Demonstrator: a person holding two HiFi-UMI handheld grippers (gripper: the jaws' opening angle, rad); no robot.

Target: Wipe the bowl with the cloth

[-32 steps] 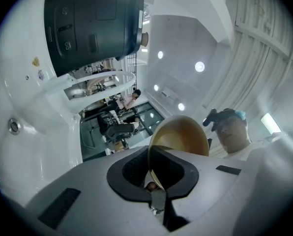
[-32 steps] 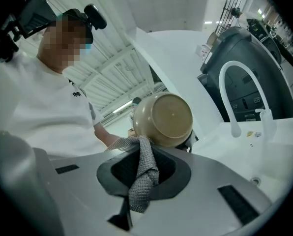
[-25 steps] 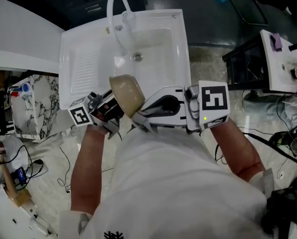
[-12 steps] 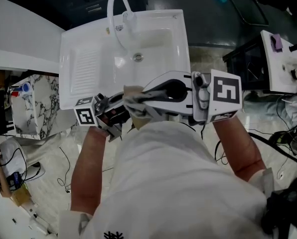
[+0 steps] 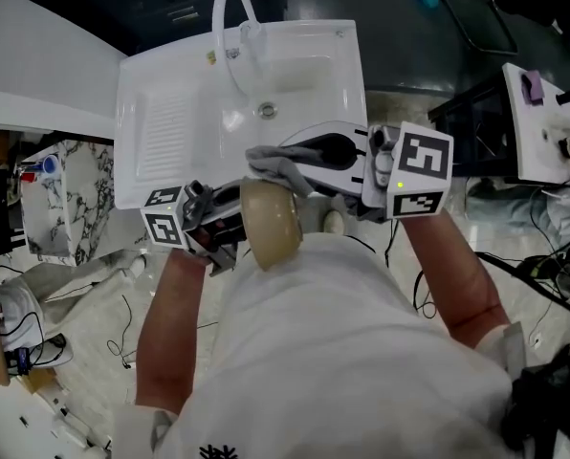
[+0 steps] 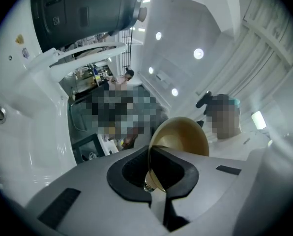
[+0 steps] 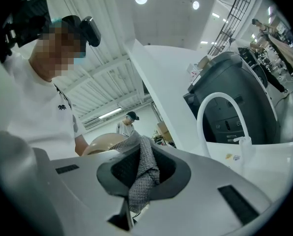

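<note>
Left gripper [image 5: 226, 223]: jaws clamped on the rim of the tan round bowl [image 5: 271, 224], which is held on edge in mid-air at the centre of the head view. Right gripper [image 5: 283, 163]: jaws closed on the grey woven cloth [image 5: 269, 167], at the bowl's 12 o'clock; contact with the rim cannot be confirmed. The white moulded sink [image 5: 170, 122] lies beyond, at 11 o'clock.

I hold my left hand-held gripper [image 5: 235, 220] pointing right, its jaws clamped on the rim of the bowl [image 5: 271, 226]. My right hand-held gripper [image 5: 280, 168] points left, jaws pinched on the cloth [image 5: 264, 159]. My left forearm [image 5: 165, 323] and right forearm [image 5: 452, 285] reach forward, bare.
</note>
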